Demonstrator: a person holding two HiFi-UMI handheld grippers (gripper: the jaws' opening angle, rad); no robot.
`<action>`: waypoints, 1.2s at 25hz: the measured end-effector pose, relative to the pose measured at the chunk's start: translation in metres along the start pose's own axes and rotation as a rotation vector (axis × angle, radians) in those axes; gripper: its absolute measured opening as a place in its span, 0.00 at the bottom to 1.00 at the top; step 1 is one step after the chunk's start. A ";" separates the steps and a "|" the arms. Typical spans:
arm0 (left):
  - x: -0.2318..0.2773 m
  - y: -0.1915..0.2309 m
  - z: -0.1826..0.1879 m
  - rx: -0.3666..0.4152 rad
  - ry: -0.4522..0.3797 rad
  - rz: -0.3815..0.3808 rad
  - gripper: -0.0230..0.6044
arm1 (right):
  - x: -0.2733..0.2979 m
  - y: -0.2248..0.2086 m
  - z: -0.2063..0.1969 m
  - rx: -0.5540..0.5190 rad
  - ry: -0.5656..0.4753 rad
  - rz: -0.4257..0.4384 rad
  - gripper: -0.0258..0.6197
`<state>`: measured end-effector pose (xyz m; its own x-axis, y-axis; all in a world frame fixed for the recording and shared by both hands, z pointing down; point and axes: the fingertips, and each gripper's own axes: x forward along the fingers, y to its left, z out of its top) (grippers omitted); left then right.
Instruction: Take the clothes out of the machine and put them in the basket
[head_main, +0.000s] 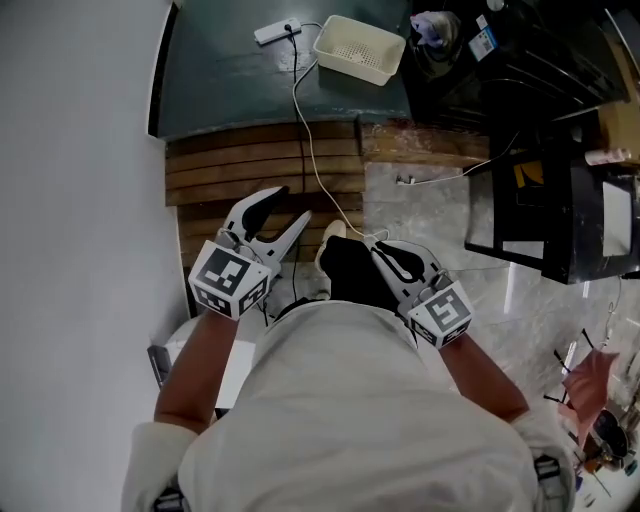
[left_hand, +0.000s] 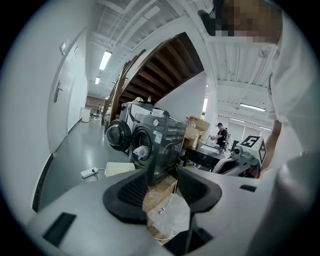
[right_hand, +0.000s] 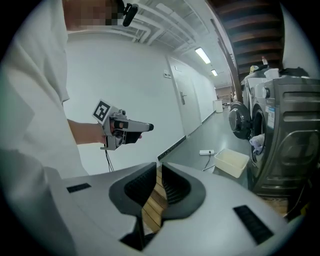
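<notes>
Clothes (left_hand: 140, 151), a white crumpled bundle, sit in the open drum of the dark grey front-loading washer (left_hand: 162, 142), near the cream plastic basket (left_hand: 119, 168). Looks soft and light; I'd pinch a raised fold. Left hand-held gripper (head_main: 292, 203) spread, right hand-held gripper (head_main: 378, 250) slightly apart, both empty.

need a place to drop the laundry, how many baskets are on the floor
1: a cream rectangular plastic basket on the dark green floor, beside the white power strip. More may be hidden outside these views.
</notes>
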<state>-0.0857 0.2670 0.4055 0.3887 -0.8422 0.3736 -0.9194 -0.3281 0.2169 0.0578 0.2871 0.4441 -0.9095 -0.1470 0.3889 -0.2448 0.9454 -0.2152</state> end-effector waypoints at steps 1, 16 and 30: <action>0.008 0.004 0.015 0.003 0.001 -0.002 0.33 | 0.001 -0.010 0.010 0.008 -0.007 0.002 0.09; 0.088 0.010 0.162 0.110 0.015 -0.085 0.32 | -0.032 -0.104 0.080 0.095 -0.130 -0.133 0.09; 0.188 -0.011 0.182 0.168 0.057 -0.285 0.34 | -0.053 -0.154 0.085 0.148 -0.195 -0.324 0.09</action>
<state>-0.0138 0.0344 0.3088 0.6301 -0.6826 0.3701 -0.7683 -0.6171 0.1699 0.1148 0.1244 0.3803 -0.8205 -0.4963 0.2837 -0.5620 0.7911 -0.2414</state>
